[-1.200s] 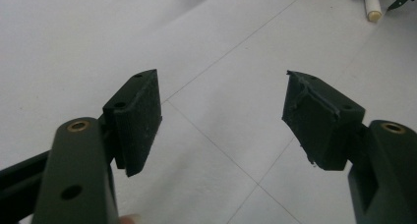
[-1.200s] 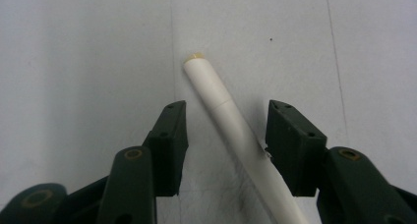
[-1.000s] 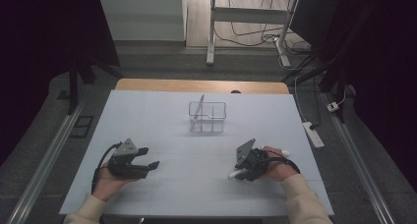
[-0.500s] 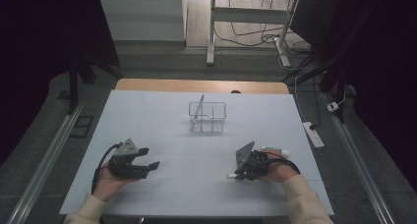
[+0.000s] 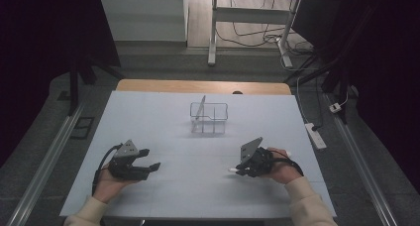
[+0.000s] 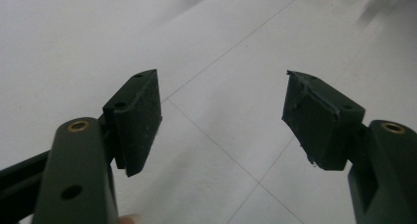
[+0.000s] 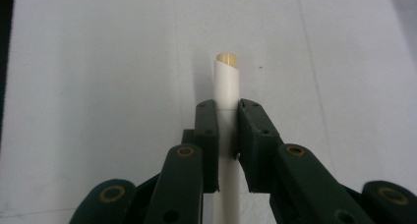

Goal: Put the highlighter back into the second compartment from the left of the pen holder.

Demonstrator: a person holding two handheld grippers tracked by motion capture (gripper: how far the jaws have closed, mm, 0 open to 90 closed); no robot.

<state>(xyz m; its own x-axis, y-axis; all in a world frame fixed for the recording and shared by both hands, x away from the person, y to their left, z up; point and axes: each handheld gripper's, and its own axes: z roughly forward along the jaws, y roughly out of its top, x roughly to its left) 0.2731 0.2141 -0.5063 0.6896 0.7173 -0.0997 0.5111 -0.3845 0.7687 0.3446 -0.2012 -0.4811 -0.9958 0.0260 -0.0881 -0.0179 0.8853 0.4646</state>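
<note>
Right gripper view shows what has changed: my right claw (image 7: 227, 130) has just been closing, and now its two black jaws press on a white paper-wrapped stick (image 7: 227, 86) from both sides. The stick runs straight up the middle of that frame, its tan tip poking out of the wrapper just above the jaws, its lower end passing down between my claw's arms toward the bottom edge. A second ago the jaws stood wider around it; now they pinch it firmly, so I judge the grasp is made.

In the high view my right claw (image 5: 241, 167) sits low in the lower right of the frame, close over the pale desk (image 5: 163, 122), and the stick (image 5: 232, 170) juts out to the left from it as a small white tip. My left claw (image 5: 151, 166) rests in the lower left of the frame, well apart from the stick, jaws spread wide with nothing between them; the left gripper view confirms only bare desk between the pads.

The clear divided holder (image 5: 209, 118) stands near the middle of the desk, above both claws in the frame. With the stick gripped, I judge the next move is to lift it and carry it up toward that holder, keeping the pinch steady so the thin stick does not swivel
</note>
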